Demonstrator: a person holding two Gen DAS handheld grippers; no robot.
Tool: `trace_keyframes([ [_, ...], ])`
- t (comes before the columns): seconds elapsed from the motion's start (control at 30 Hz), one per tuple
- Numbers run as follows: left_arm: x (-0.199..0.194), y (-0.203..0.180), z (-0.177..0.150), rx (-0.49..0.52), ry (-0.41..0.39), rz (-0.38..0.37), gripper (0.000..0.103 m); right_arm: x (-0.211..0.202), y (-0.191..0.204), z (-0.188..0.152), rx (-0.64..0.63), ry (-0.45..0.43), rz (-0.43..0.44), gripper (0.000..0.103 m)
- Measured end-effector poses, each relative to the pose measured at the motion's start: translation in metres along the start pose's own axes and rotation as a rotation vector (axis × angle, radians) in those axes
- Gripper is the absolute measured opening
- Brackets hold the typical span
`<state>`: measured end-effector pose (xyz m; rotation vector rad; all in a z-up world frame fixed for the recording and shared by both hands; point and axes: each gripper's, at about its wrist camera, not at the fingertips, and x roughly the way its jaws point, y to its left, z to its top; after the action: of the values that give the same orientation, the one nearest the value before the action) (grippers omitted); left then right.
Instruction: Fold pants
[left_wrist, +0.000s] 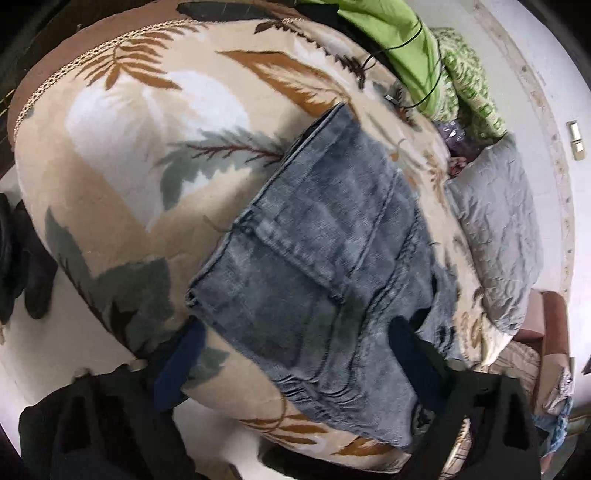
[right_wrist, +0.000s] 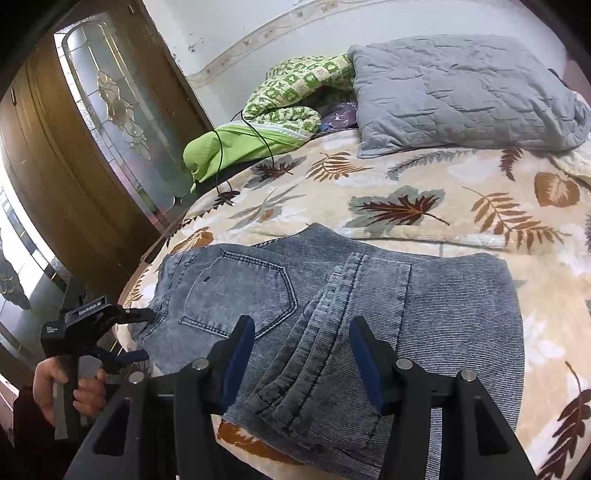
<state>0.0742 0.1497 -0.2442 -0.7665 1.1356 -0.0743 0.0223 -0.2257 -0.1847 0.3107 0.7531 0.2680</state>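
Observation:
Grey-blue jeans (right_wrist: 369, 295) lie folded on the leaf-patterned blanket (right_wrist: 406, 184), a back pocket (right_wrist: 240, 291) facing up and stacked hem edges near the front. My right gripper (right_wrist: 301, 356) hangs just over those hems, its blue pads (right_wrist: 240, 354) apart and not pressing the cloth. My left gripper (right_wrist: 140, 336), held by a hand (right_wrist: 48, 384), is at the jeans' left edge by the waistband, jaws wide. In the left wrist view the left gripper (left_wrist: 295, 350) straddles the jeans (left_wrist: 332, 229), one pad (left_wrist: 184, 354) over the blanket and the other over denim.
A grey quilted pillow (right_wrist: 461, 92) and green bedding (right_wrist: 288, 107) with a black cable (right_wrist: 229, 173) lie at the back of the bed. A wooden door with patterned glass (right_wrist: 110, 122) stands at the left, and the bed's edge drops off just beyond the jeans.

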Motion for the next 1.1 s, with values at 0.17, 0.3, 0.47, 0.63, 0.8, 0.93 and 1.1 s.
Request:
trace_keyframes([
  [0.17, 0.006, -0.003, 0.005, 0.011, 0.008, -0.011, 0.085, 0.001, 0.001, 0.000, -0.007, 0.004, 0.005, 0.057],
  [0.3, 0.006, -0.001, 0.003, 0.018, -0.011, -0.020, 0.084, 0.002, 0.002, 0.000, -0.012, 0.008, 0.004, 0.057],
  [0.47, 0.002, 0.005, 0.004, 0.001, -0.041, -0.034, 0.060, 0.006, 0.001, -0.001, 0.001, 0.025, 0.017, 0.057],
  [0.63, 0.005, 0.005, 0.007, 0.011, -0.058, -0.055, 0.036, 0.007, 0.000, -0.002, 0.006, 0.028, 0.009, 0.057],
  [0.8, -0.005, -0.011, 0.004, 0.083, -0.119, -0.071, 0.020, 0.011, -0.001, -0.003, 0.007, 0.040, -0.010, 0.057],
  [0.93, -0.016, -0.024, 0.001, 0.150, -0.160, -0.075, 0.016, 0.017, -0.005, -0.004, 0.023, 0.062, -0.014, 0.057],
  [1.1, -0.035, -0.052, -0.007, 0.264, -0.217, -0.070, 0.015, 0.020, -0.008, -0.004, 0.038, 0.071, -0.015, 0.057],
])
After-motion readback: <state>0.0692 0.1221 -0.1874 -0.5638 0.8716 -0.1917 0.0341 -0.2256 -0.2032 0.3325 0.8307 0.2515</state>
